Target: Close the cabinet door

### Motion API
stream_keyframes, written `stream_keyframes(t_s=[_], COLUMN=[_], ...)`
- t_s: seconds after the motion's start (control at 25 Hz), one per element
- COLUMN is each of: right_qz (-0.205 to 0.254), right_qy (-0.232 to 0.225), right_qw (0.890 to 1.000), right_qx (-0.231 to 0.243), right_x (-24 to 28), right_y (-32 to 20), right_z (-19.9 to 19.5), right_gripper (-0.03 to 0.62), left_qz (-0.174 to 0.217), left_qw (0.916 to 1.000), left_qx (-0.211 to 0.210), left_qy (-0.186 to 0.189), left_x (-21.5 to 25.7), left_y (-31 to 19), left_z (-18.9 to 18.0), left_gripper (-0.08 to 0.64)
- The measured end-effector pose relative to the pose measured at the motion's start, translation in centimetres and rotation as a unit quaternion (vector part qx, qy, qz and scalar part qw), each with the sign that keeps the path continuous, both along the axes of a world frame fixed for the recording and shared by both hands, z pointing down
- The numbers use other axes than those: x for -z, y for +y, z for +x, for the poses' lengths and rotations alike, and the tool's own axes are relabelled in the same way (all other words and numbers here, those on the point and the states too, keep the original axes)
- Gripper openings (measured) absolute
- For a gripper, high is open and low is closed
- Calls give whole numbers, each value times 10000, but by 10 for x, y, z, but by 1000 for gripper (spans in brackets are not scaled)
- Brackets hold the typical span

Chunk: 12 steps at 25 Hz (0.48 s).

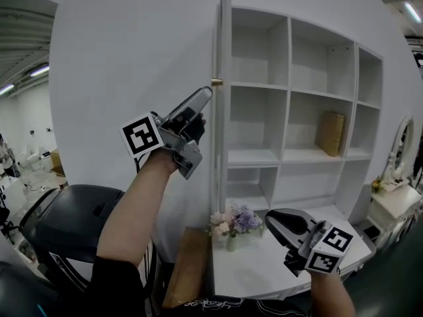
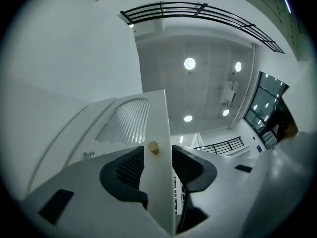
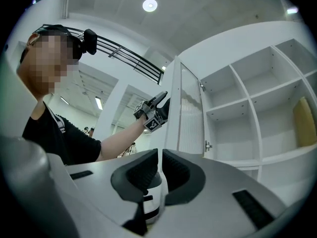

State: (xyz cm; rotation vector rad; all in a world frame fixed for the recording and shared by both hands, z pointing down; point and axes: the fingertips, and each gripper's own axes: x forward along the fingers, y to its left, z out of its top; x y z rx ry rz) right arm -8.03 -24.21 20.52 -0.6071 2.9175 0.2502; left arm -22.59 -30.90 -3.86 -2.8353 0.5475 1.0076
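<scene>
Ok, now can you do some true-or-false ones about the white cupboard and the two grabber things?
1. The cabinet door is open. True.
2. The left gripper has its jaws squeezed together. False: they stand apart, with the door's edge between them.
3. There are flowers on the white table. True.
4. The brown package sits in the top row of shelves. False: it is one row down, in the middle row.
5. The right gripper is holding the gold knob. False: it hangs low over the table with nothing in it, and the knob is up by the left gripper.
</scene>
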Motion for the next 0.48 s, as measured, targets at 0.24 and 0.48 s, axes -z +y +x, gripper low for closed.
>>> stream_keyframes(t_s=[0.24, 0.48], right_qz=[-55, -96], right_qy=[-103, -155], right_qw=[9997, 9991], right_qx=[-227, -373], right_x=[0, -6], right_y=[-22, -41], right_z=[3, 4], right_gripper=[57, 57], left_qz=[-80, 213], left_qw=[9981, 9928], left_qx=[-604, -1165], left_qy=[56, -189], left_x=[15, 19], left_y=[-20, -18], left_z=[5, 13], left_gripper=[170, 124])
